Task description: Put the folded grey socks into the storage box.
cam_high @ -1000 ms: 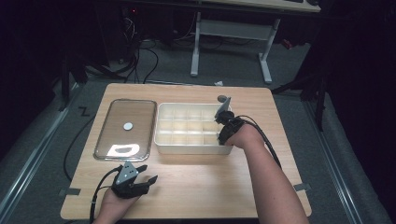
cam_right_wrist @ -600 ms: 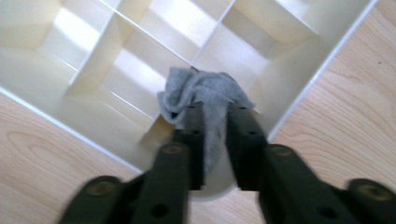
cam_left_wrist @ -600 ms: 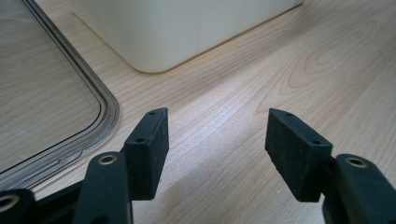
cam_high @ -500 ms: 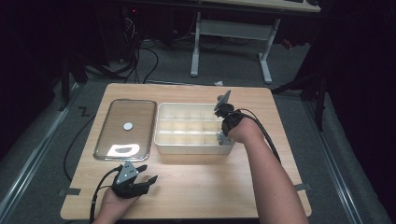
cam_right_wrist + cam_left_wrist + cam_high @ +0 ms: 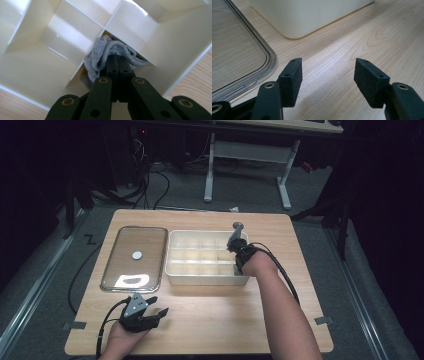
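Observation:
A cream divided box (image 5: 205, 279) stands mid-table. My right gripper (image 5: 237, 268) points down into its near right compartment. In the right gripper view the jaws are shut, pad against pad, and my right gripper (image 5: 116, 57) pokes its tips into a crumpled grey cloth (image 5: 98, 53) that lies in that compartment of the box (image 5: 50, 65). I cannot tell whether any cloth is pinched between the pads. My left gripper (image 5: 157, 312) rests near the table's front left edge. It stands open (image 5: 328, 72) over bare wood, with nothing between its fingers.
A clear flat lid (image 5: 150, 237) with a small white disc (image 5: 136, 254) lies left of the box; its rim (image 5: 270, 58) is just ahead of the left gripper, beside the box corner (image 5: 294, 27). Bare wood (image 5: 215, 315) spreads in front of the box.
The right gripper has sunk a little deeper into the box's right end. The left hand and gripper have kept still.

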Tool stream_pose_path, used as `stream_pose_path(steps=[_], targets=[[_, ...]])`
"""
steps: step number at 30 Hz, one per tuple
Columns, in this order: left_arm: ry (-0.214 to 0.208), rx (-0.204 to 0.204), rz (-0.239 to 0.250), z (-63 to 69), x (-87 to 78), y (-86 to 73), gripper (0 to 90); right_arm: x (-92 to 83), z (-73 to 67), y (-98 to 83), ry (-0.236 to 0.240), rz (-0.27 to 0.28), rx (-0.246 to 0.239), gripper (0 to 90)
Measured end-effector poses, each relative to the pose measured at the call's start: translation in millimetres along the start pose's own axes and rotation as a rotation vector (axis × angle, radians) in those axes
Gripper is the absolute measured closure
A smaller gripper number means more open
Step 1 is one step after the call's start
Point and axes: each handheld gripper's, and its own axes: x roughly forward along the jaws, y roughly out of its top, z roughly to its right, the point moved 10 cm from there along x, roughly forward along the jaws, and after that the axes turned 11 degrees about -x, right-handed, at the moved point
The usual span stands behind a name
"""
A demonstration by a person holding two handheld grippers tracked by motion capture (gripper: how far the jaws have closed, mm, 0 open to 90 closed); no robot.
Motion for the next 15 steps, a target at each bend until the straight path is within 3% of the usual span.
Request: stream_pose_path(steps=[15], targets=[[-0.006, 0.007, -0.007, 2.6, 2.0, -1.2, 40.2, 14.9, 0.6, 3.5, 0.036, -0.020, 0.015, 90.0]])
